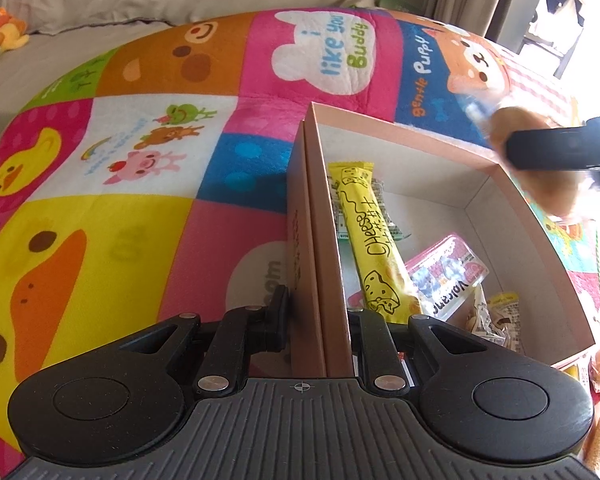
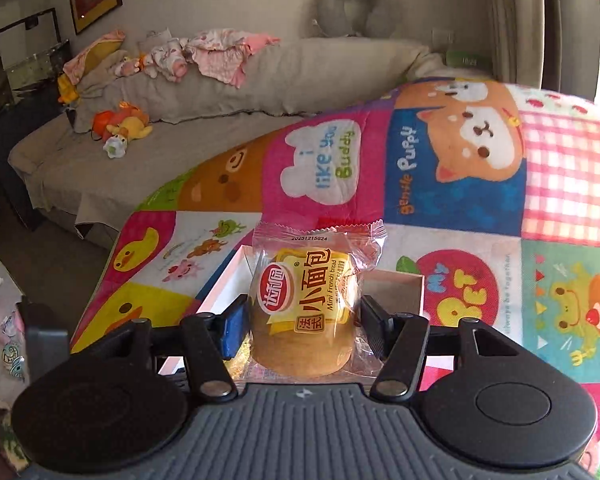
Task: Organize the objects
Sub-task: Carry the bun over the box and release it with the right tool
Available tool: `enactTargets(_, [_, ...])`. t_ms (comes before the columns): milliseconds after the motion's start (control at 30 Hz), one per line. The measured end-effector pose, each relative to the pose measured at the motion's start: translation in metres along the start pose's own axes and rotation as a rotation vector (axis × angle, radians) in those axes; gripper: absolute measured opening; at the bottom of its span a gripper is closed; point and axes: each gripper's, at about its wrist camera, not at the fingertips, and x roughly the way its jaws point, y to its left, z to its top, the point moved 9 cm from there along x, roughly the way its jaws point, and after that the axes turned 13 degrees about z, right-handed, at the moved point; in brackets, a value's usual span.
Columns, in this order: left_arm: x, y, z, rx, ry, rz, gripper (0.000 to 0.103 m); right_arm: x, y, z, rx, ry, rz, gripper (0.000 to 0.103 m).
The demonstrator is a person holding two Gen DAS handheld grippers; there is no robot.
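The left gripper has its jaws squeezed on the side wall of the pink box. One jaw is outside the wall and the other is inside the box. The box sits on a bright cartoon mat with ducks, bears and a puppy on it.

Inside the box, just ahead of the inside jaw, lies a long yellow cheese stick. It leans along the wall the jaws are holding. A green and white packet peeks out from under it. To the right of the jaws lie a pink snack packet and a small wrapped snack.

Far ahead and to the right of the left jaws, the right gripper shows as a dark blur, with something brown and blurry in it, over the far corner of the box.

In the right wrist view, the right gripper has its jaws pressed on a little bread roll in a clear wrapper. The roll stands upright between the jaws. Behind and below the roll is the pink box. Far past the jaws is a grey sofa with baby clothes and soft toys on it.
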Motion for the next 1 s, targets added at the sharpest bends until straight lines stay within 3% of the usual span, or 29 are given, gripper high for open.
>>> enactTargets(200, [0.000, 0.000, 0.000, -0.004, -0.002, -0.007, 0.020, 0.061, -0.023, -0.017, 0.180, 0.097, 0.030, 0.058])
enactTargets(433, [0.000, 0.001, 0.000, -0.010, -0.004, -0.008, 0.020, 0.081, -0.022, -0.022, 0.198, 0.104, 0.026, 0.059])
enactTargets(500, [0.000, 0.000, 0.000, -0.010, -0.004, -0.009, 0.020, 0.079, -0.023, -0.021, 0.213, 0.098, 0.042, 0.063])
enactTargets(567, [0.000, 0.000, 0.000, -0.010, -0.005, -0.009, 0.020, 0.069, -0.022, -0.019, 0.203, 0.075, 0.044, 0.074])
enactTargets(767, [0.000, 0.001, 0.000, -0.013, -0.006, -0.015, 0.020, 0.001, -0.020, -0.014, 0.107, -0.018, -0.002, 0.074])
enactTargets(900, [0.000, 0.000, 0.000, -0.003, -0.005, -0.014, 0.020, -0.055, -0.035, -0.027, 0.116, -0.089, -0.043, 0.075])
enactTargets(1000, [0.000, 0.000, -0.001, -0.005, -0.005, -0.013, 0.020, -0.092, -0.056, -0.045, 0.092, -0.132, -0.154, 0.078])
